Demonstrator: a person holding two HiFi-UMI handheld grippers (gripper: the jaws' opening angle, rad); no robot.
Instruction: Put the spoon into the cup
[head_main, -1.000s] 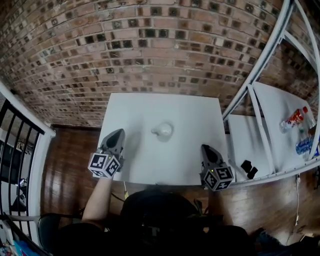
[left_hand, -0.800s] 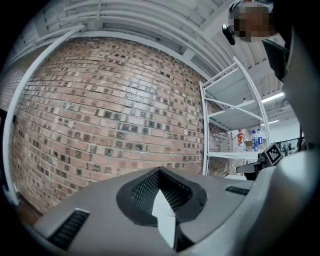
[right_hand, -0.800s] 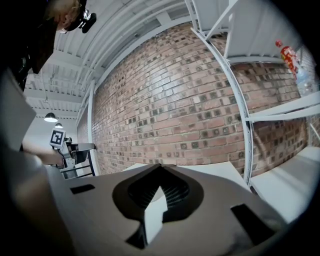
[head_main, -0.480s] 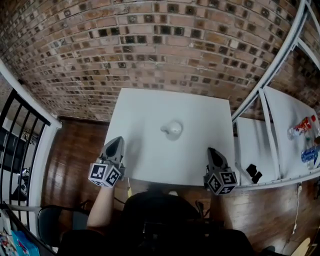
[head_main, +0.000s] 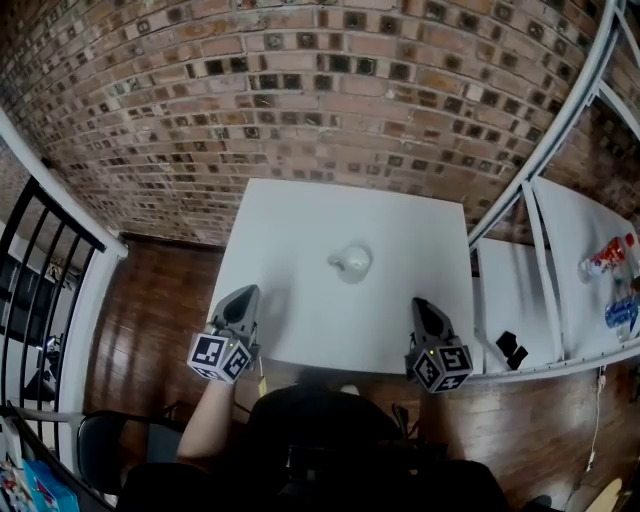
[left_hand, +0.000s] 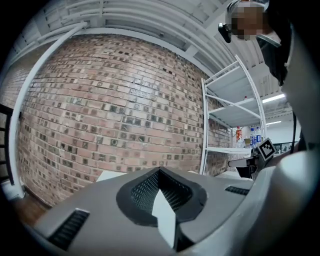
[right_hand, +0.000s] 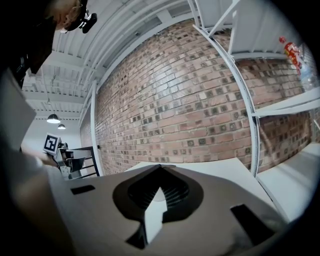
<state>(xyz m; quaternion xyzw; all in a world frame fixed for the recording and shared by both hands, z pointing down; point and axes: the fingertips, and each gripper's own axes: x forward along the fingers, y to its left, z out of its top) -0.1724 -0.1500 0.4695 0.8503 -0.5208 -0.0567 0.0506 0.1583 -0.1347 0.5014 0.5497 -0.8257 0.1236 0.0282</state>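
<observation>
A small white cup (head_main: 351, 262) stands near the middle of the white table (head_main: 300, 225). I cannot make out a spoon in any view. My left gripper (head_main: 248, 293) hovers at the table's near left corner, its jaws shut with nothing between them; in the left gripper view the left gripper (left_hand: 160, 171) points level at the brick wall. My right gripper (head_main: 422, 303) is over the near right edge, well short of the cup. Seen in its own view, the right gripper (right_hand: 160, 167) has its jaws together and empty.
A brick wall (head_main: 300, 100) rises behind the table. A white metal shelf rack (head_main: 530, 150) stands to the right, with bottles (head_main: 610, 255) and small black items (head_main: 510, 348) on it. A black railing (head_main: 40, 270) and wooden floor (head_main: 150, 300) lie to the left.
The left gripper has drawn back and sunk a little toward the table's near left corner. The right gripper has edged back slightly. The head view itself has shifted.
</observation>
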